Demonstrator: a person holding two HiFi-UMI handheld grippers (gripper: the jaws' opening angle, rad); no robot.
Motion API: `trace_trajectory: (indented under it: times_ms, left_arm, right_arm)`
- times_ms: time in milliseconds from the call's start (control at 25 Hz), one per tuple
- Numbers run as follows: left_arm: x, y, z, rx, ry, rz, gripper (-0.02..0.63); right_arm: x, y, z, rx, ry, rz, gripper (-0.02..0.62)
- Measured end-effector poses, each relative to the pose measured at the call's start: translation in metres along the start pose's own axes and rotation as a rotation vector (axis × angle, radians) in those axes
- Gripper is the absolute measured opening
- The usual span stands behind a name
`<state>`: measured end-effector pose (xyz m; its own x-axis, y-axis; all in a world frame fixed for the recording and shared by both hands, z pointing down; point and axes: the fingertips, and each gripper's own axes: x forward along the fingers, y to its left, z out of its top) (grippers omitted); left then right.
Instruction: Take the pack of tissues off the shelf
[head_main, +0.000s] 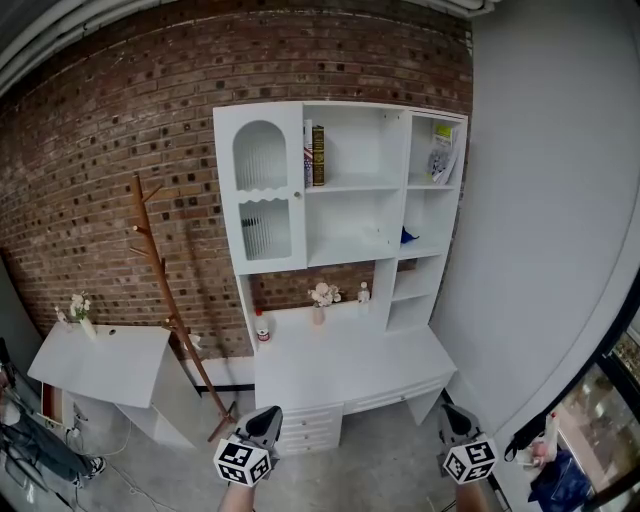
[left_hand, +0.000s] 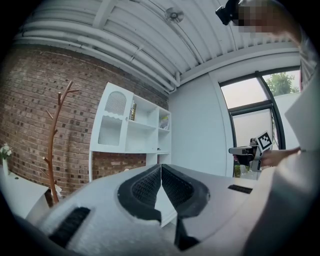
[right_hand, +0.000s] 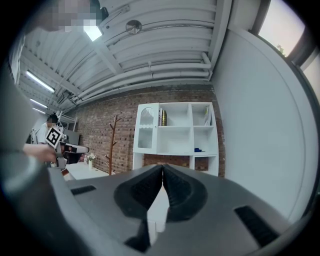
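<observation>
Both tools are low down, well away from the shelf (head_main: 352, 185). The left tool (left_hand: 161, 172) is shut tight with nothing in it, and the right tool (right_hand: 162, 170) is the same. The pack of tissues (head_main: 408, 237) is, I think, the small blue thing far ahead of the right tool and high above it, in a narrow part of the shelf. It is too small to be sure. A tool that gets there shut would only poke the pack and push it back or off the edge. The desk (head_main: 350, 360) sticks out under the shelf, so a low reach could bump its edge or the little flowers (head_main: 322, 294). The grey wall (head_main: 540, 200) is close on the right tool's right. A wooden coat stand (head_main: 165, 290) leans ahead of the left tool, to its left. Straight ahead there is room.
</observation>
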<state>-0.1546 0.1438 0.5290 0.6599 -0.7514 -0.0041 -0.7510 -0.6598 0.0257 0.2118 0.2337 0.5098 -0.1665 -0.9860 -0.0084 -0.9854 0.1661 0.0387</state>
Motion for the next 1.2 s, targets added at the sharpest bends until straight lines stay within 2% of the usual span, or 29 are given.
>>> trace_trajectory:
  times_ms: [720,1200]
  left_arm:
    - [0.022,-0.038,-0.003,0.004,0.002,0.051,0.026]
    - [0.027,-0.056,-0.011,-0.010,0.006,0.092,0.026]
  right_arm:
    - [0.001,-0.045,-0.011,-0.010,0.023,0.052,0.031]
    - [0.004,-0.059,-0.025,-0.015,0.048,0.101,0.031]
